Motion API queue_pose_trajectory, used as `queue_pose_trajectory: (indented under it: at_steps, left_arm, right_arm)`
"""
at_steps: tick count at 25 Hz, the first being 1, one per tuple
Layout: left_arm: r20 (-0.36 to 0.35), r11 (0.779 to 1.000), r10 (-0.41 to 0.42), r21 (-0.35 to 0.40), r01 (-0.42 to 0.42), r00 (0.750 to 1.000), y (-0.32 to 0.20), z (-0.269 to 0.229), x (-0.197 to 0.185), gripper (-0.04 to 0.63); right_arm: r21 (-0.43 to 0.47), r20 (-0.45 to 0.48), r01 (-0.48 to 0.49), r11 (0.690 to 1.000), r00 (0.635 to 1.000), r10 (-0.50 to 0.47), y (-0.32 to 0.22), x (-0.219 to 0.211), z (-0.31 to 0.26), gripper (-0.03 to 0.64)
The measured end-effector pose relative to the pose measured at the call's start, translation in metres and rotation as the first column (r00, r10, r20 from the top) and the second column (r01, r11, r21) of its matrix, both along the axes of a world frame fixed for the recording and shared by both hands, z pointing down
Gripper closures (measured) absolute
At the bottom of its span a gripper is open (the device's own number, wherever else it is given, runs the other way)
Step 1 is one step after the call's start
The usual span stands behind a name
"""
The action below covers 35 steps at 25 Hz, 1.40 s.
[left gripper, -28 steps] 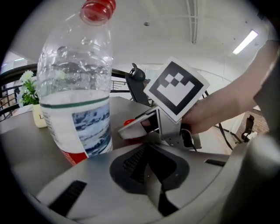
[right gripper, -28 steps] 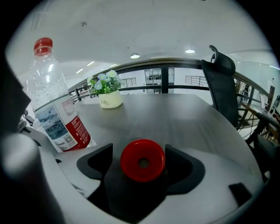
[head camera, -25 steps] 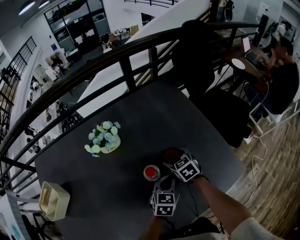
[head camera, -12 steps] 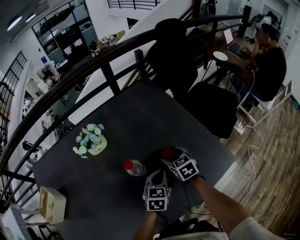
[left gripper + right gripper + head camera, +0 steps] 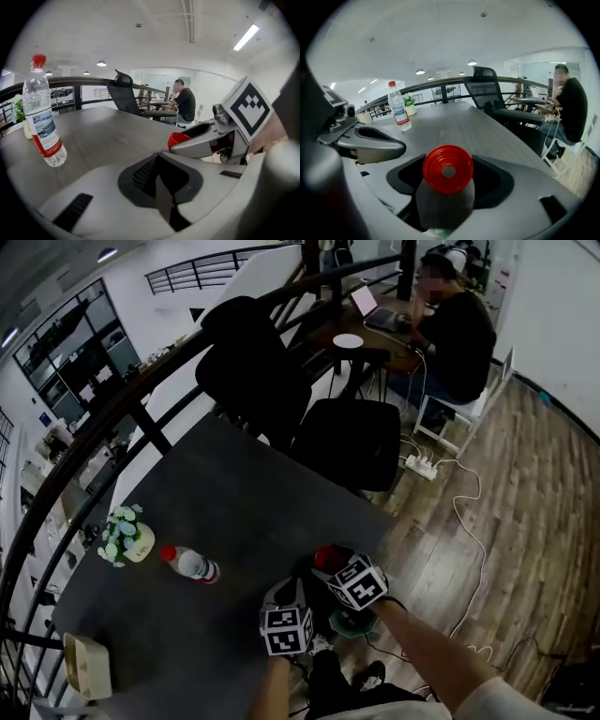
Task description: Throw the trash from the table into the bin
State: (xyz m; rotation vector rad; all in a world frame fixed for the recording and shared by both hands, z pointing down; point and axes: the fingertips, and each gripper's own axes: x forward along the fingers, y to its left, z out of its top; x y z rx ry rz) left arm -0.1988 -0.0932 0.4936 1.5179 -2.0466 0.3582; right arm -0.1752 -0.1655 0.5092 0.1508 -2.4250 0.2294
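Note:
A clear water bottle [image 5: 190, 564] [image 5: 43, 112] [image 5: 399, 112] with a red cap and red label stands upright on the dark table [image 5: 244, 512], left of both grippers. My right gripper [image 5: 325, 563] [image 5: 447, 176] is at the table's near right edge. Its jaws have just been closing, and they are shut on a second bottle, whose red cap [image 5: 447, 168] [image 5: 324, 557] [image 5: 178, 139] points forward out of them. My left gripper [image 5: 286, 594] [image 5: 157, 164] is close beside it on the left, shut with nothing between its pads. No bin is in view.
A small pot of pale flowers [image 5: 127, 538] and a beige box [image 5: 84, 667] sit at the table's left. Two black office chairs [image 5: 352, 442] stand past the far right edge. A person [image 5: 459, 334] sits at a desk beyond. A power strip [image 5: 422, 465] and cables lie on the wooden floor.
Both grippers have moved right, away from the standing bottle, to the table's right edge. The right one has carried the red-capped bottle along. The head view has swung toward the wooden floor.

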Motion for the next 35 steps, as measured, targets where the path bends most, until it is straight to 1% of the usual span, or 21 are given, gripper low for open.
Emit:
queue_pose_trajectory:
  at_steps: [3, 6, 8, 11, 13, 17, 19, 22, 26, 28, 31, 33, 35]
  left_arm:
    - [-0.012, 0.999, 0.049, 0.017, -0.049, 0.999, -0.01, -0.001, 0.047, 0.569]
    - [-0.032, 0.995, 0.097, 0.025, -0.096, 0.995, -0.018, 0.004, 0.099, 0.569]
    - [-0.042, 0.99, 0.141, 0.016, -0.14, 0.989, -0.02, 0.015, 0.133, 0.569]
    - [-0.078, 0.981, 0.193, 0.015, -0.192, 0.978, -0.019, 0.037, 0.178, 0.569]
    - [-0.107, 0.977, 0.213, -0.006, -0.215, 0.971, -0.012, 0.059, 0.201, 0.569]
    - [-0.15, 0.955, 0.269, -0.082, -0.283, 0.951, 0.012, 0.115, 0.236, 0.569]
    - [-0.156, 0.948, 0.283, -0.106, -0.301, 0.946, 0.019, 0.146, 0.241, 0.569]
    - [-0.157, 0.937, 0.301, -0.135, -0.322, 0.941, 0.026, 0.187, 0.241, 0.569]
    - [-0.146, 0.911, 0.339, -0.196, -0.363, 0.929, 0.044, 0.248, 0.222, 0.569]
    - [-0.139, 0.908, 0.335, -0.216, -0.359, 0.932, 0.05, 0.277, 0.209, 0.569]
    - [-0.126, 0.907, 0.336, -0.224, -0.357, 0.933, 0.048, 0.317, 0.195, 0.569]
    - [-0.121, 0.908, 0.335, -0.226, -0.354, 0.935, 0.042, 0.346, 0.189, 0.569]
    - [-0.122, 0.903, 0.35, -0.22, -0.369, 0.929, 0.035, 0.377, 0.19, 0.569]
  right_arm:
    - [-0.011, 0.013, -0.061, 0.998, 0.998, 0.062, -0.001, 0.059, 0.0, 0.287]
    - [-0.058, 0.03, -0.122, 0.991, 0.992, 0.124, 0.002, 0.116, 0.006, 0.287]
    - [-0.067, 0.023, -0.155, 0.986, 0.987, 0.157, 0.004, 0.151, 0.015, 0.287]
    - [-0.077, -0.003, -0.205, 0.976, 0.979, 0.206, 0.009, 0.195, 0.038, 0.287]
    - [-0.106, -0.018, -0.253, 0.962, 0.967, 0.252, 0.019, 0.221, 0.056, 0.287]
    - [-0.199, -0.041, -0.371, 0.907, 0.928, 0.37, 0.042, 0.264, 0.098, 0.287]
    - [-0.218, -0.055, -0.393, 0.894, 0.919, 0.39, 0.048, 0.276, 0.127, 0.287]
    - [-0.23, -0.087, -0.414, 0.881, 0.91, 0.405, 0.052, 0.289, 0.173, 0.287]
    - [-0.251, -0.118, -0.419, 0.873, 0.908, 0.402, 0.067, 0.281, 0.242, 0.287]
    - [-0.258, -0.113, -0.42, 0.87, 0.907, 0.405, 0.069, 0.273, 0.274, 0.287]
    - [-0.261, -0.107, -0.425, 0.867, 0.905, 0.411, 0.067, 0.26, 0.322, 0.287]
    - [-0.256, -0.114, -0.421, 0.87, 0.907, 0.406, 0.063, 0.25, 0.359, 0.287]
    - [-0.262, -0.121, -0.43, 0.864, 0.903, 0.413, 0.059, 0.244, 0.394, 0.287]
